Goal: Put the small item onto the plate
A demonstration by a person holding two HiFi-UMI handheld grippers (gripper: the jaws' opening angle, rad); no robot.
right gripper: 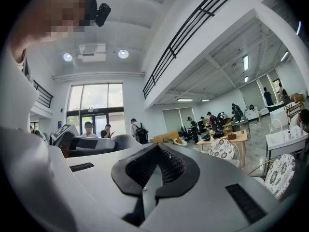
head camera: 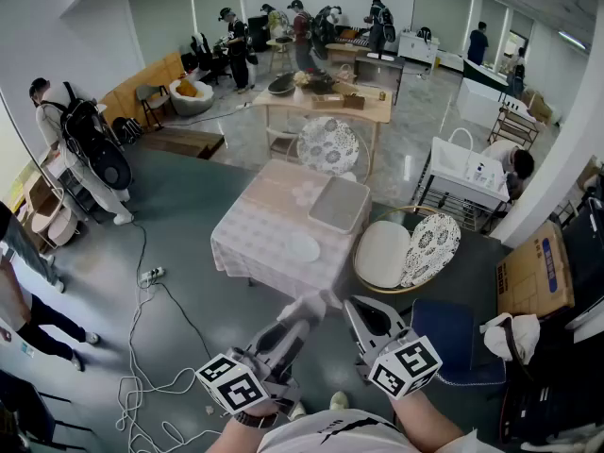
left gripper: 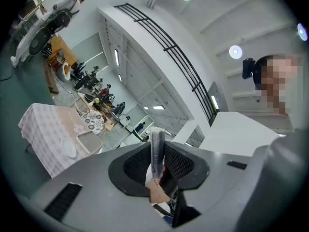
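left gripper (left gripper: 158,164): thin packet (left gripper: 157,149) is clamped, lower centre | right gripper (right gripper: 145,185): jaws are closed together | plate (head camera: 304,246): is laid on checked table (head camera: 250,229), mid-frame

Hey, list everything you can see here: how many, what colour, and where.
table: one, pink checked cloth, room centre
plate: one, white, table's near edge
tray: one, grey, table's right side
round chairs: two, patterned cushions, one behind the table, one at its right
wooden table: one, tan, further back
cardboard box: one, brown, far right
cables: several, white, floor at left
people: several, at the back
packet: one, white and grey, clamped in left tool
left tool: one, grey, shut on packet
right tool: one, grey, shut, empty
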